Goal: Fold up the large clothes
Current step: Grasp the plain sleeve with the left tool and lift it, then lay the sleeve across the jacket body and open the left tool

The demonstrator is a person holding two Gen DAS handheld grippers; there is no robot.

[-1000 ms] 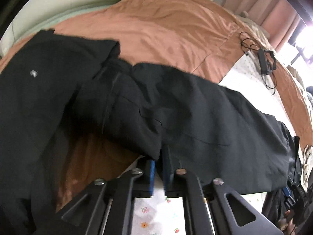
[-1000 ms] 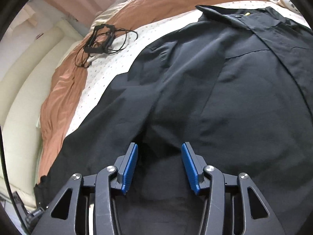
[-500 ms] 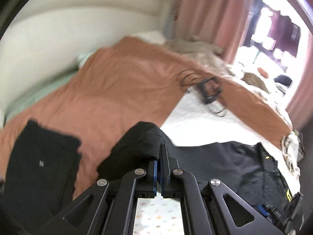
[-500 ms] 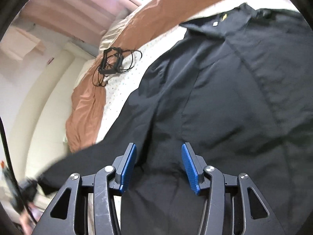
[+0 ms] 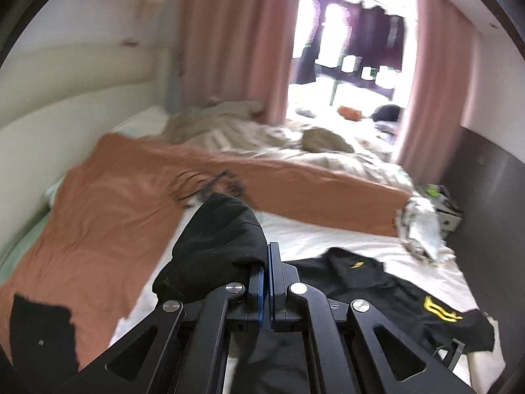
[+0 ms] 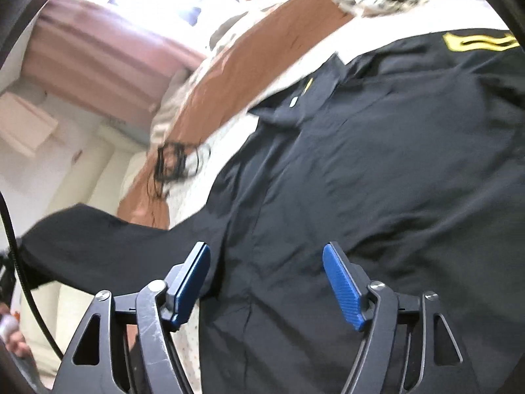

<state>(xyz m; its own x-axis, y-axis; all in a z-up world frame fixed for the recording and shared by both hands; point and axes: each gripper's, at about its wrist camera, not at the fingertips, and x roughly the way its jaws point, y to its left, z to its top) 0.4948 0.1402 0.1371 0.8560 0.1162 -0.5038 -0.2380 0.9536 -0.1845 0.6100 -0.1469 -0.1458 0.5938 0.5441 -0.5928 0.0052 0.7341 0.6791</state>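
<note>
Left wrist view has the left tool (image 5: 265,264) pinched tight on a bunched-up wad of the black shirt (image 5: 216,246), which sits lifted in the middle of the frame, draped over the left blue pad. More of that shirt lies flat at the lower right of the frame on the white patterned sheet (image 5: 328,233), with a yellow logo (image 5: 439,308) showing near the right edge. An orange blanket (image 5: 108,210) fills the left and middle of the frame, and there's another dark garment (image 5: 42,331) lying on it at the lower left corner. Pink curtains (image 5: 229,42) and a bright window take up the top, pretty blurry. Right wrist view: the right tool (image 6: 266,280) has its blue pads spread wide apart with nothing between them, hovering over the shirt body (image 6: 377,180), which covers most of the right and centre. A sleeve (image 6: 98,246) stretches off toward the left edge, raised off the bed. A tangle of black cable (image 6: 174,164) sits left of centre where the orange blanket meets the sheet, smeared by blur.
</note>
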